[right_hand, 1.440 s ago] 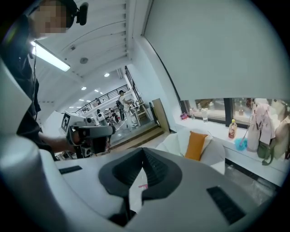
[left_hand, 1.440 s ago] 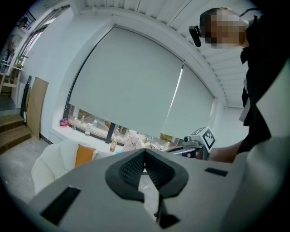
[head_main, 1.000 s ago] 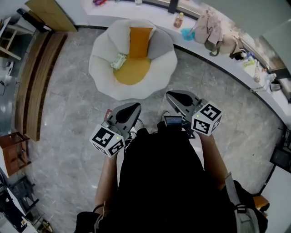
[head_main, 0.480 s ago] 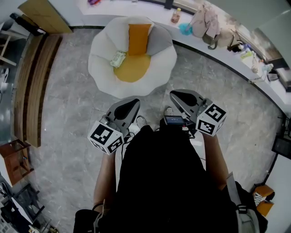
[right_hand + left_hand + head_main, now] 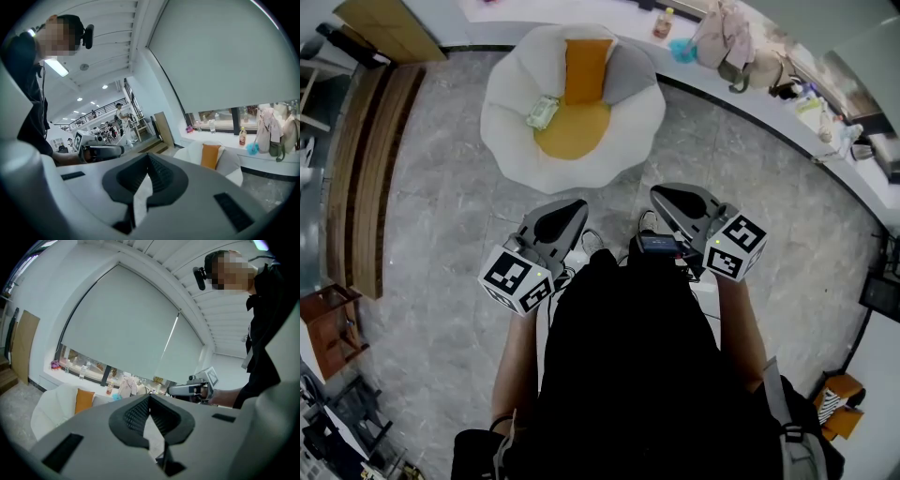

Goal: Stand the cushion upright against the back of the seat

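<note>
Plainly, square markers (image 5: 517, 279) on each hand-held gripper (image 5: 570, 206) (image 5: 662, 193); bottle (image 5: 660, 25) label unreadable.

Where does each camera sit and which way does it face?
Head view: on the head, steeply down at the armchair; torso, left gripper, right gripper show.
Left gripper view: on the left gripper, along shut jaws toward the window blind; right gripper shows.
Right gripper view: on the right gripper, toward the armchair; left gripper shows.
All share the orange cushion.
</note>
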